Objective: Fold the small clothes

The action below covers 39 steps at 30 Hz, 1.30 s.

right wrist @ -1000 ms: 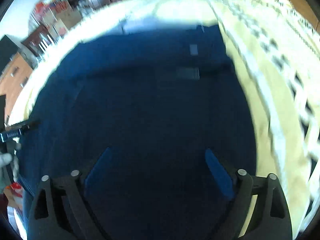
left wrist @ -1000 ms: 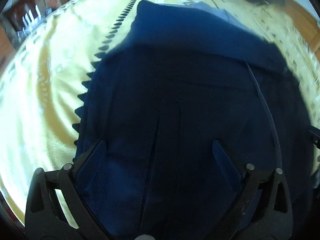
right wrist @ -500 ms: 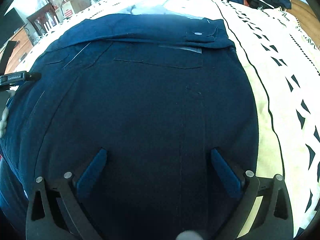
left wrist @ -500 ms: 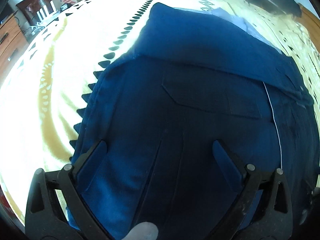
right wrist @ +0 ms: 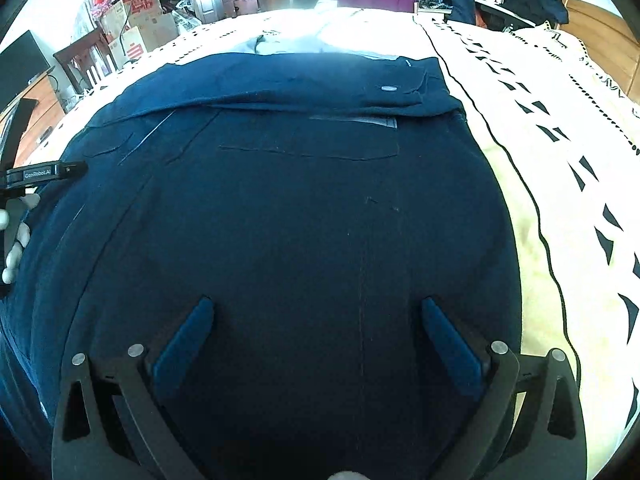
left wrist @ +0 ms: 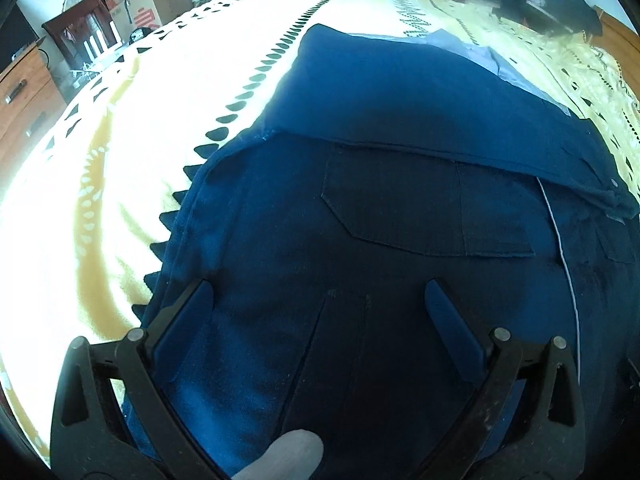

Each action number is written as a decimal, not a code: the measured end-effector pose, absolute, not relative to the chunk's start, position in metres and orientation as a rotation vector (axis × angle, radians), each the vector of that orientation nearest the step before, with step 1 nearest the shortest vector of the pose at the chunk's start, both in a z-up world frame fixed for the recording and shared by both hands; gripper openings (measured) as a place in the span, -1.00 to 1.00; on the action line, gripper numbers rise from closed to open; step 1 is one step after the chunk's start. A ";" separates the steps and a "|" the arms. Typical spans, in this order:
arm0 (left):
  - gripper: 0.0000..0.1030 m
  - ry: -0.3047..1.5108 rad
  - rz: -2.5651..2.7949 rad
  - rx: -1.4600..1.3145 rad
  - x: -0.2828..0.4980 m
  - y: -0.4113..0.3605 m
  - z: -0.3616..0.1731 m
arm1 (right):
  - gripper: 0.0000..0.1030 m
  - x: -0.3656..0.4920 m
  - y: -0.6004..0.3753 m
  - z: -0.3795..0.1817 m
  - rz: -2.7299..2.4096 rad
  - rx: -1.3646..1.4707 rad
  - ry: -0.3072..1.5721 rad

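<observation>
Left wrist view: left tongs (left wrist: pixel 318 300) stood wide open, blue pads well apart, nothing between them. They hovered over the dark navy trousers (left wrist: pixel 400 208), which lay spread flat on a bed covered by a yellow and white blanket (left wrist: pixel 100 168) with a row of black triangles. The waist end of the trousers was folded over toward the camera, forming a band across the far part; a back pocket (left wrist: pixel 424 208) showed just below that fold. A pale blue garment (left wrist: pixel 472 50) lay under the far edge. A fingertip (left wrist: pixel 288 456) showed at the bottom edge.

Right wrist view: right tongs (right wrist: pixel 318 312) were likewise fully spread and held nothing, over the same trousers. A small button (right wrist: pixel 388 88) sat on the folded band. The other tool (right wrist: pixel 44 172) and a hand (right wrist: pixel 14 240) appeared at the left edge, over the cloth. Cardboard boxes (right wrist: pixel 136 24) stood beyond the bed.
</observation>
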<state>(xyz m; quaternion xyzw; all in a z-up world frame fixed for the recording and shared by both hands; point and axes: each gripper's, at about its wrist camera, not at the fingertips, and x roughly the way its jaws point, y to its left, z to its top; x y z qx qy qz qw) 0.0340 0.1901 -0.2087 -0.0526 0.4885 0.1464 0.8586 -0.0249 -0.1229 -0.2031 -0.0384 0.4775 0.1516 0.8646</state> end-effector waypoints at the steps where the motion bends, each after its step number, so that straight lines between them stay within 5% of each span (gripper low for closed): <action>1: 1.00 1.025 0.307 -0.118 0.034 0.191 -0.209 | 1.00 -0.023 -0.123 -0.204 0.321 -0.081 1.006; 39: 1.00 1.084 0.282 -0.088 0.032 0.189 -0.198 | 1.00 0.011 -0.110 -0.205 0.340 -0.181 1.335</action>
